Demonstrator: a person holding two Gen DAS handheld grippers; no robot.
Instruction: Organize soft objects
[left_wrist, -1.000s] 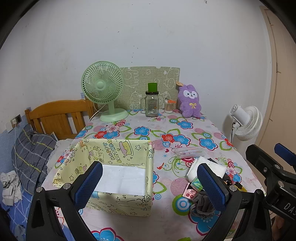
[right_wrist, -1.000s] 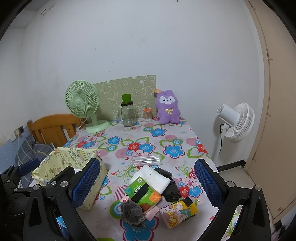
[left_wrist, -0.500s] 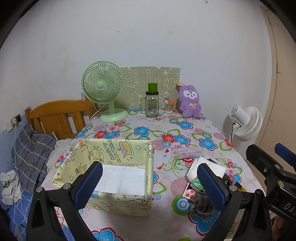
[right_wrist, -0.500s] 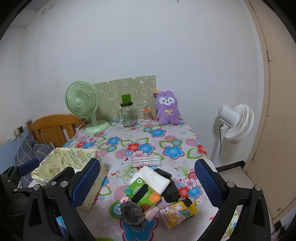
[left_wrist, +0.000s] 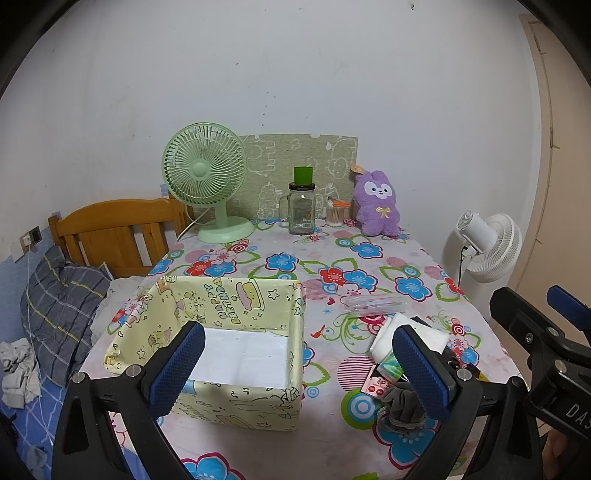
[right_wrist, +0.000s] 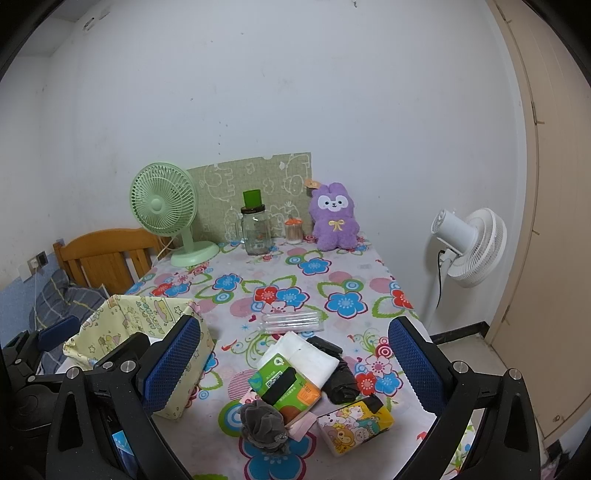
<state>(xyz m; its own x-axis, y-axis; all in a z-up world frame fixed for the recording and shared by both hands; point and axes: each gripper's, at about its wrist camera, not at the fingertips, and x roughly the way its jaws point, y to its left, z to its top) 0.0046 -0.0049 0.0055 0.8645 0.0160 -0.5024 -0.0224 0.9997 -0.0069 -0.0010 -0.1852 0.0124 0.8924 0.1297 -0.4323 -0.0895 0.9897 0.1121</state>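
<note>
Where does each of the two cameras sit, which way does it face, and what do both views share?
Left wrist: on the left gripper, open, above the near table edge over the yellow box, facing the far wall; the right gripper's frame shows at lower right.
Right wrist: on the right gripper, open, further right, over the pile with the green tissue pack and grey cloth; the left gripper's frame shows at lower left.
Shared: the box, green fan, jar, purple plush, white fan.

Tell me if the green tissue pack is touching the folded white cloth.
Touching. The right wrist view shows the green tissue pack lying on the folded white cloth, overlapping its near edge with no gap.
</note>
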